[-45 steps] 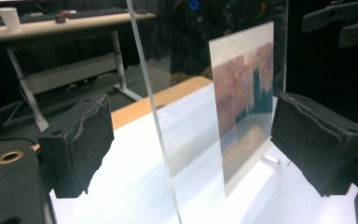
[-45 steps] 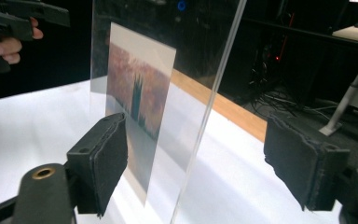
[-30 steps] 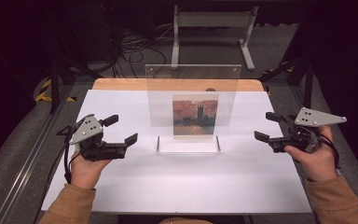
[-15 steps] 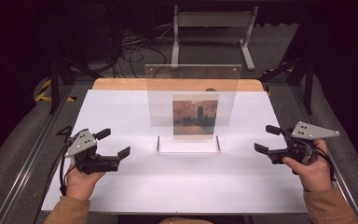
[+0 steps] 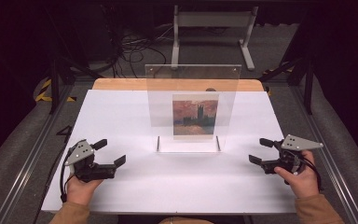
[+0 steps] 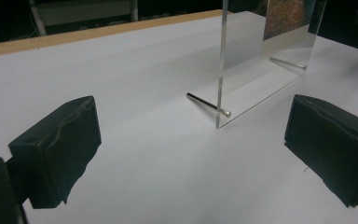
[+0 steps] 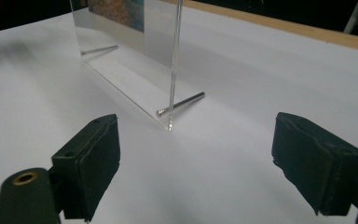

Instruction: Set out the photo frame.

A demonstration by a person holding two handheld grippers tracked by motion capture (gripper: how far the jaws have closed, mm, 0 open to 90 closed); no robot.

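A clear acrylic picture frame (image 5: 193, 107) stands upright mid-table on thin metal pins (image 6: 208, 104), with a reddish painting print (image 5: 195, 116) inside. My left gripper (image 5: 112, 152) lies low over the white board (image 5: 121, 112) at the front left, well apart from the frame. Its jaws have just been opening and nothing is between them. In the left gripper view its gripper (image 6: 191, 149) faces the frame's (image 6: 261, 60) near corner. My right gripper (image 5: 258, 150) is open at the front right, also holding nothing. In the right gripper view its gripper (image 7: 196, 154) faces the frame's (image 7: 130, 51) other corner and pin (image 7: 181, 103).
The white board lies on a wooden tabletop whose edge (image 5: 121, 84) shows at the back. Behind the table are a white metal stand (image 5: 212, 28) and floor cables (image 5: 130, 46). Dark rails run along both sides.
Both hands have come down toward the board and drawn nearer the front edge. The picture frame has not moved.
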